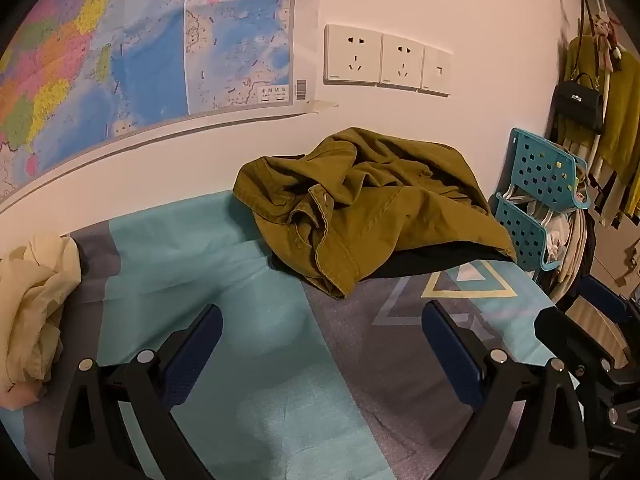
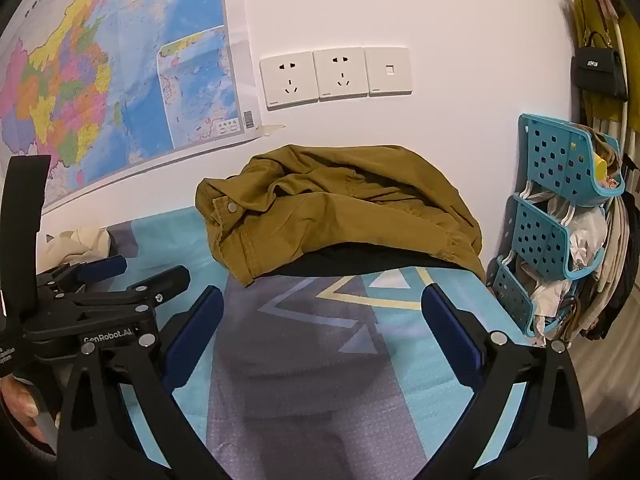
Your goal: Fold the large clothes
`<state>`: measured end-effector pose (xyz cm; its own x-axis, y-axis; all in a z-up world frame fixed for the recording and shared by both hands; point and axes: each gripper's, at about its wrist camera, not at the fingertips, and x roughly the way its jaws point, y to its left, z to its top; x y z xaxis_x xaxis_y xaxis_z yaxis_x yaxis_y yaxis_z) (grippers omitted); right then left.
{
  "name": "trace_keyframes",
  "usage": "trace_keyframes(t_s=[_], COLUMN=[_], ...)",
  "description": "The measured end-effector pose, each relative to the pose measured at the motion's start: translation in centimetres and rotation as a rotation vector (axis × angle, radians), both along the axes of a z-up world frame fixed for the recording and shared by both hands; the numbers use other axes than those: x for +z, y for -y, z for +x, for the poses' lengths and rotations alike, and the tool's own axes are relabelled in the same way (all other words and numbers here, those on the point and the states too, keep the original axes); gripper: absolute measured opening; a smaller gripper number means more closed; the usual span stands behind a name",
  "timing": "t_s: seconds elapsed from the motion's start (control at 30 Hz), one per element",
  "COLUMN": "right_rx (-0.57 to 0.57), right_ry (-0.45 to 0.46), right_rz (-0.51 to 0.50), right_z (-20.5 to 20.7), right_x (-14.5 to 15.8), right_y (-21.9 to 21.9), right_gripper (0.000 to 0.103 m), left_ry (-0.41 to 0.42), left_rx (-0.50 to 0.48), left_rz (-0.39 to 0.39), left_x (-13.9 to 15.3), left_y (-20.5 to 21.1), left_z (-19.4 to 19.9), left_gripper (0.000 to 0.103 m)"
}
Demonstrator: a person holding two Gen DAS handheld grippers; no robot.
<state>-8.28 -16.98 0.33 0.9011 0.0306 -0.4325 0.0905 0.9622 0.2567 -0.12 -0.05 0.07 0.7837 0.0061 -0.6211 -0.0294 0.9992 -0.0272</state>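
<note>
An olive-brown jacket lies crumpled in a heap at the far end of the bed, against the wall, with a dark garment showing under its near edge. My left gripper is open above the bedsheet, short of the jacket, nothing between its fingers. My right gripper is open too, just in front of the jacket's near edge and empty. In the right wrist view the left gripper shows beside it on the left, held by a hand.
The bed carries a teal and grey patterned sheet. A cream cloth is bunched at the left. A teal plastic rack stuffed with items stands right of the bed. Wall map, sockets, hanging bag.
</note>
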Motion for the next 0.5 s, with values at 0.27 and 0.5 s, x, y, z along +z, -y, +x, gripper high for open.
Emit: trace_keyframes(t_s=[0.27,0.5], right_rx=[0.006,0.000], right_ry=[-0.003,0.006], right_rz=[0.005,-0.002], right_z=[0.43,-0.01], right_x=[-0.18,-0.01], right_y=[0.06,0.02], right_gripper=[0.098,0.098], left_ry=[0.000,0.003], left_rx=[-0.002,-0.005], left_rz=[-0.007,0.001], left_x=[0.74,0.63], left_y=[0.10,0.22], left_z=[-0.31,-0.13], left_gripper=[0.096,0.096])
